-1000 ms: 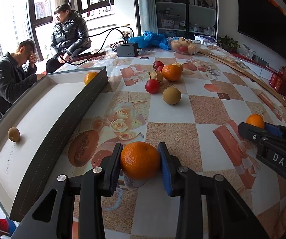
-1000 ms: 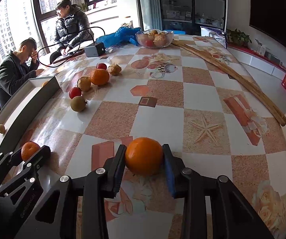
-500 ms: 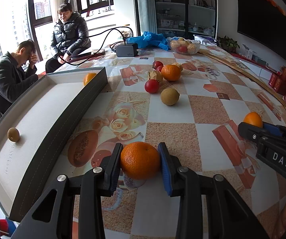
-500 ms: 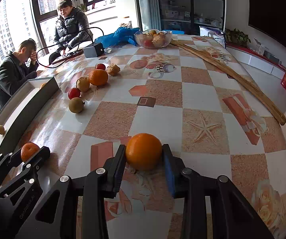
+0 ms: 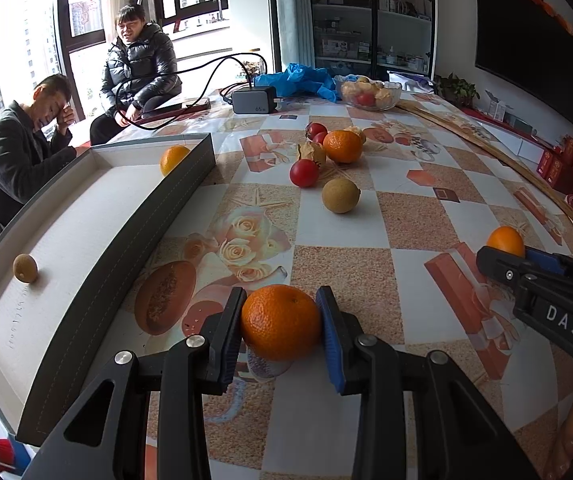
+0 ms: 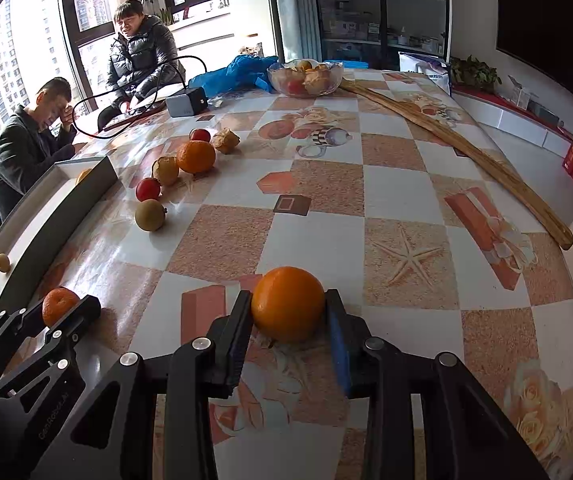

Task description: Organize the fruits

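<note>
Beside the long grey tray (image 5: 118, 224), on the patterned desk (image 5: 406, 184), the left hand-held gripper (image 5: 280, 332) is pinching a dimpled orange (image 5: 281, 322) between its two pads, the fruit sitting just above the desk's rose print. Off to the far side from the tray, the right hand-held gripper (image 6: 288, 316) is clamping a smoother orange (image 6: 288, 303) in the same way — both pads are pressing on the fruit's sides. Each tool is showing in the other's view: the right one (image 5: 502, 258) is entering from the edge away from the tray, the left one (image 6: 68, 308) from the edge nearest it.

Inside the tray, a small orange fruit (image 5: 173, 159) is resting against the far end wall and a small brown fruit (image 5: 25, 268) is lying near the closer end, well apart from it.

Beyond the tray's far corner, loose fruit is lying in a cluster on the desk — a brown round fruit (image 5: 340, 195), a red fruit (image 5: 304, 173) just beside it, a large orange (image 5: 342, 146), another red fruit (image 5: 316, 130) behind that, and a papery husked fruit (image 5: 311, 153) between them. Farther from the tray, a glass bowl (image 5: 368, 94) of fruit is standing near a grey charger (image 5: 254, 100) and a crumpled blue bag (image 5: 298, 80). Past the tray's far end, two people in dark jackets (image 5: 138, 68) are sitting by the window.
</note>
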`<state>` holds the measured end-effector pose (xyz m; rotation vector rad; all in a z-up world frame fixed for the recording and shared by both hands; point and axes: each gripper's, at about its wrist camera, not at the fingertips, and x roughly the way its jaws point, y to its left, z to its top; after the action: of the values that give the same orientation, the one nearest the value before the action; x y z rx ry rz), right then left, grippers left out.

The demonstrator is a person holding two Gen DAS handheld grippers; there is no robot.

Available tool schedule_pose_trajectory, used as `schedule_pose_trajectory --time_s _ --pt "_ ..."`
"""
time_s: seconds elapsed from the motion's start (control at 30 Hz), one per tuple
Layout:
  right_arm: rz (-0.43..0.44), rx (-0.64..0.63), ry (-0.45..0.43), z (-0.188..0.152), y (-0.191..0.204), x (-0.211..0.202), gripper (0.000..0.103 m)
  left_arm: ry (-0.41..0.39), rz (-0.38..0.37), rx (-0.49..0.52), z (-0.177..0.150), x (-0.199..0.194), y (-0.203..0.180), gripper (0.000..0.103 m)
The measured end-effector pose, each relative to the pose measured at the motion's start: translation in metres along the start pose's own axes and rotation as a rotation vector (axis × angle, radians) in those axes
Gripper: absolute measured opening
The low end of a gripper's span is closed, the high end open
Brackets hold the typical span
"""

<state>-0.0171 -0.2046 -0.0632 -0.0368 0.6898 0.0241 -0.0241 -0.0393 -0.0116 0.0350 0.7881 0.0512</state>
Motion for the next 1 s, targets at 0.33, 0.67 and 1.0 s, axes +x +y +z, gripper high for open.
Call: schedule_pose_trajectory --time_s 0.33,0.67,1.0 --pt "-0.006 0.001 0.001 0.0001 0.0004 -0.0001 0.037 -0.001 -0.003 -0.003 0.0001 -0.0004 -0.0005 0.039" --pt "-0.008 0.001 0.001 0.0002 0.0005 -0.0003 0.037 -0.001 -0.003 -0.004 0.0003 -0.0006 -0.0007 0.039" --pt "-0.009 0.001 0.001 0.0004 0.0011 -0.0005 0.037 -0.001 -0.004 -0.005 0.0007 -0.0010 -0.0016 0.039"
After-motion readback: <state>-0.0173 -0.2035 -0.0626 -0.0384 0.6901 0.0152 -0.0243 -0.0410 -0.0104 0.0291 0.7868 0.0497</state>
